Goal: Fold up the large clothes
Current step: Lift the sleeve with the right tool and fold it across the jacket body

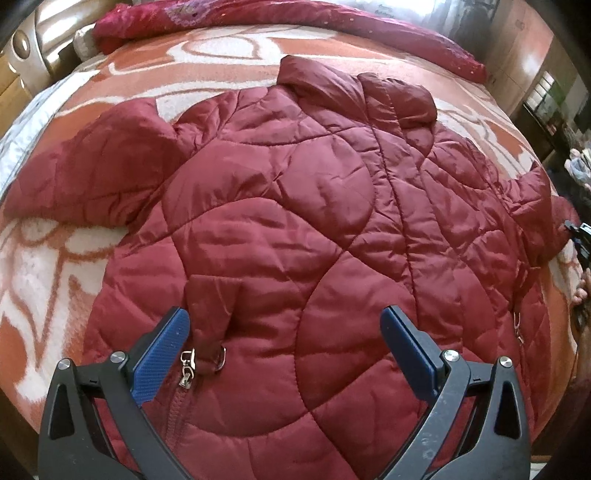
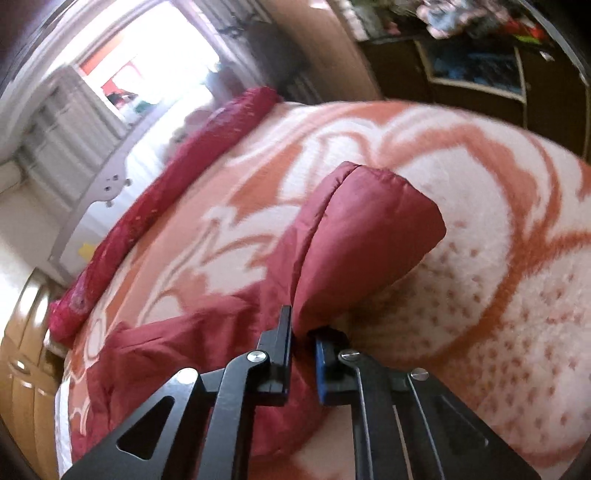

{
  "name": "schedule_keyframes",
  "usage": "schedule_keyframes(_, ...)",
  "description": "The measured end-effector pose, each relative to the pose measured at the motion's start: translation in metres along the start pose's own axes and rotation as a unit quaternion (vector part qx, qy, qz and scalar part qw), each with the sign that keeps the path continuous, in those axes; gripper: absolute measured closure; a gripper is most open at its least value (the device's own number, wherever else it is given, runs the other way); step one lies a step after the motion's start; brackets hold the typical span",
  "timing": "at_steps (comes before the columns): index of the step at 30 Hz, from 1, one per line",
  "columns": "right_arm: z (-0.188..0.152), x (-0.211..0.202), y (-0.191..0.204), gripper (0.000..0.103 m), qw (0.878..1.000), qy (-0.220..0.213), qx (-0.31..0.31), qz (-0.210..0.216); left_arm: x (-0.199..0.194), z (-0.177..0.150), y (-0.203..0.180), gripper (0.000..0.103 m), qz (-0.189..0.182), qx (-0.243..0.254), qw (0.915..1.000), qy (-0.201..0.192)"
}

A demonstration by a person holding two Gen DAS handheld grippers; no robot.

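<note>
The left hand-held gripper (image 1: 284, 332) hangs with its blue-padded jaws spread wide apart above the lower front of the dark red quilted puffer jacket (image 1: 295, 206), a metal zipper pull (image 1: 186, 363) just beside its left finger. The right hand-held gripper (image 2: 303, 328) is clamped on a bunched fold of the jacket's sleeve (image 2: 354, 236). The jacket lies spread flat across the bed's orange-and-white patterned blanket (image 1: 48, 266), and a crimson rolled quilt (image 1: 280, 18) lies along the bed's far edge.

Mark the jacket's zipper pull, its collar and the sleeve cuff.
zipper pull (image 1: 187, 363): left wrist view, metal tab.
collar (image 1: 295, 72): left wrist view, raised far edge.
sleeve cuff (image 2: 373, 221): right wrist view, lifted cuff panel.
</note>
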State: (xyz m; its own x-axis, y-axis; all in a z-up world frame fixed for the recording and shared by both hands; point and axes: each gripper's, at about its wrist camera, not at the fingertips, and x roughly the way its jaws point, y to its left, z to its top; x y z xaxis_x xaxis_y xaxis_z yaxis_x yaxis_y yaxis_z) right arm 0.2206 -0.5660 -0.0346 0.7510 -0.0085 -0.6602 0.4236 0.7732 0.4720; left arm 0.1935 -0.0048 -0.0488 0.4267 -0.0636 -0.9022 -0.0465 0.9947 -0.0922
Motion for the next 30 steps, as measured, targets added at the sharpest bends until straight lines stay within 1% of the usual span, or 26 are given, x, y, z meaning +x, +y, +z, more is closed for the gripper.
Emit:
schedule_keyframes(2, -0.001, -0.012, 0.016, 0.095, 1.000, -0.011, -0.018, 0.009, -0.001, -0.001, 0.003, 0.000, -0.004, -0.010, 0.9999, -0.001)
schedule_keyframes(5, -0.011, -0.036, 0.056, 0.095, 0.997, -0.018, -0.060, 0.045, -0.001, -0.003, 0.006, 0.000, -0.013, -0.016, 0.9998, 0.008)
schedule_keyframes(8, -0.025, -0.055, 0.092, 0.096, 0.992, -0.016, -0.095, 0.086, -0.002, -0.004, 0.008, 0.000, -0.019, -0.011, 0.9996, 0.019)
schedule_keyframes(10, -0.039, -0.069, 0.125, 0.096, 0.984, -0.007, -0.123, 0.126, -0.006, -0.006, 0.010, 0.000, -0.022, -0.007, 0.9996, 0.017)
schedule_keyframes(11, -0.044, -0.071, 0.135, 0.096, 0.982, -0.003, -0.131, 0.137, -0.009, -0.006, 0.011, 0.000, -0.025, -0.006, 0.9996, 0.015)
schedule_keyframes(12, -0.054, -0.075, 0.154, 0.096, 0.977, 0.005, -0.148, 0.153, -0.011, -0.006, 0.013, 0.000, -0.030, -0.007, 0.9994, 0.014)
schedule_keyframes(15, -0.080, -0.074, 0.198, 0.096, 0.966, 0.028, -0.187, 0.177, -0.019, -0.005, 0.021, 0.000, -0.054, -0.015, 0.9984, 0.007)
schedule_keyframes(17, -0.095, -0.072, 0.219, 0.096, 0.961, 0.045, -0.200, 0.187, -0.024, -0.005, 0.027, 0.000, -0.065, -0.022, 0.9976, 0.003)
schedule_keyframes(19, -0.116, -0.069, 0.245, 0.096, 0.953, 0.063, -0.220, 0.200, -0.029, -0.003, 0.035, 0.000, -0.081, -0.030, 0.9963, -0.001)
schedule_keyframes(21, -0.139, -0.065, 0.270, 0.096, 0.942, 0.081, -0.246, 0.212, -0.034, -0.001, 0.043, 0.000, -0.094, -0.038, 0.9948, -0.006)
schedule_keyframes(24, -0.169, -0.055, 0.296, 0.096, 0.930, 0.111, -0.269, 0.226, -0.038, 0.001, 0.056, 0.000, -0.112, -0.053, 0.9922, -0.011)
schedule_keyframes(27, -0.202, -0.043, 0.323, 0.096, 0.913, 0.154, -0.286, 0.246, -0.042, 0.004, 0.066, 0.000, -0.128, -0.064, 0.9896, -0.014)
schedule_keyframes(29, -0.218, -0.039, 0.333, 0.096, 0.906, 0.169, -0.299, 0.249, -0.043, 0.006, 0.072, 0.000, -0.137, -0.068, 0.9881, -0.017)
schedule_keyframes(30, -0.231, -0.034, 0.341, 0.096, 0.899, 0.179, -0.310, 0.250, -0.044, 0.008, 0.075, 0.000, -0.145, -0.072, 0.9866, -0.018)
